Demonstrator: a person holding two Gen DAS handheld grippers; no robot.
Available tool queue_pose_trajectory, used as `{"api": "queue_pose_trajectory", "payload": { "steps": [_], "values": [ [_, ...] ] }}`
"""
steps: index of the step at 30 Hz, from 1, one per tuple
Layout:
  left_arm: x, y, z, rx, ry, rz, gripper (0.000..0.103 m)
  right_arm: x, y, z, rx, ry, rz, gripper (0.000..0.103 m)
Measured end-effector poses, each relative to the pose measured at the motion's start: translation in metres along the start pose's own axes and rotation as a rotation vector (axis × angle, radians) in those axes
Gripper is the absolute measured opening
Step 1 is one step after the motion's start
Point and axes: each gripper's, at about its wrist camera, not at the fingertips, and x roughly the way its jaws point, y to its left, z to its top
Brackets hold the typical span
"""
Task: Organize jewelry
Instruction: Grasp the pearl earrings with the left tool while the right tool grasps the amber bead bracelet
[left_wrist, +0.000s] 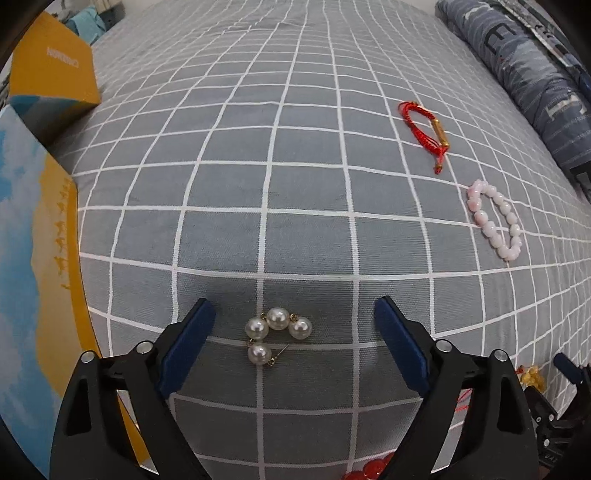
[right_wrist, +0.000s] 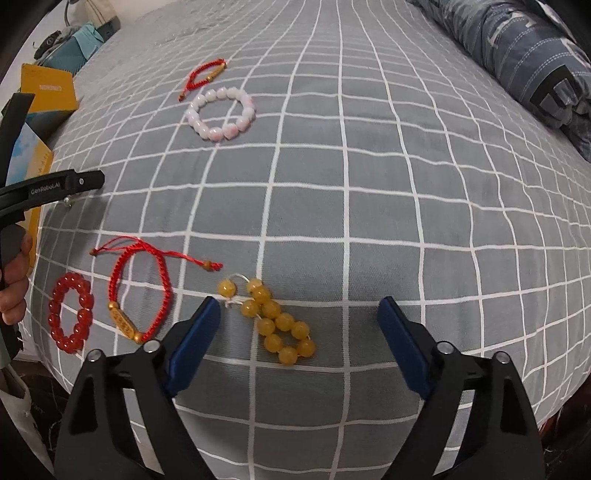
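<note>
six pieces of jewelry lie on the grey checked bedspread (right_wrist: 369, 206): one pearl earring (left_wrist: 275, 334), one yellow bead string (right_wrist: 275, 325), one red bead bracelet (right_wrist: 70, 314), one pink bead bracelet (right_wrist: 221, 112), and two red cord bracelets, the near one (right_wrist: 138, 291) and the far one (right_wrist: 205, 75), each with a gold tube charm. the earring counts four pearls.

the left gripper (left_wrist: 293, 336) hangs over the earring with its blue pads well apart; the pearls sit between them, a little nearer the left pad, touched by neither. the earring curves like a hook, its thin pin pointing toward the right pad.

the right gripper (right_wrist: 299, 328) also stands apart. the yellow bead string lies between its pads, close to the left one and possibly brushing its tip; hard to say from here. its long axis runs diagonally, from the far left down toward the near right.

left of the yellow string come the near red cord bracelet, then the red beads; the pink bracelet and far cord bracelet lie well beyond it. a hand (right_wrist: 13, 277) shows at the left edge.
</note>
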Motion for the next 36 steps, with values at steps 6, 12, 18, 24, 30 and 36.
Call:
{"api": "queue_pose_trajectory", "payload": {
  "steps": [6, 12, 18, 24, 30, 36],
  "values": [
    [0.000, -0.003, -0.003, 0.006, 0.004, 0.012, 0.073, 0.004, -0.003, 0.000, 0.012, 0.017, -0.021, 0.063],
    [-0.009, -0.007, -0.008, 0.010, 0.007, 0.026, 0.043, 0.003, 0.001, 0.001, -0.017, 0.008, -0.037, 0.038],
    [-0.019, -0.011, -0.017, 0.021, -0.007, 0.019, 0.020, 0.002, 0.003, 0.001, -0.023, 0.004, -0.059, 0.011],
    [-0.029, -0.012, -0.022, 0.021, -0.028, 0.016, 0.011, -0.001, 0.003, 0.003, -0.014, -0.004, -0.066, 0.010],
    [-0.035, -0.015, -0.024, 0.022, -0.041, 0.004, 0.011, -0.008, 0.004, 0.004, -0.011, -0.022, -0.072, 0.010],
    [-0.051, -0.015, -0.028, 0.023, -0.073, -0.011, 0.011, -0.017, 0.005, 0.004, 0.004, -0.053, -0.068, 0.009]
  ]
}}
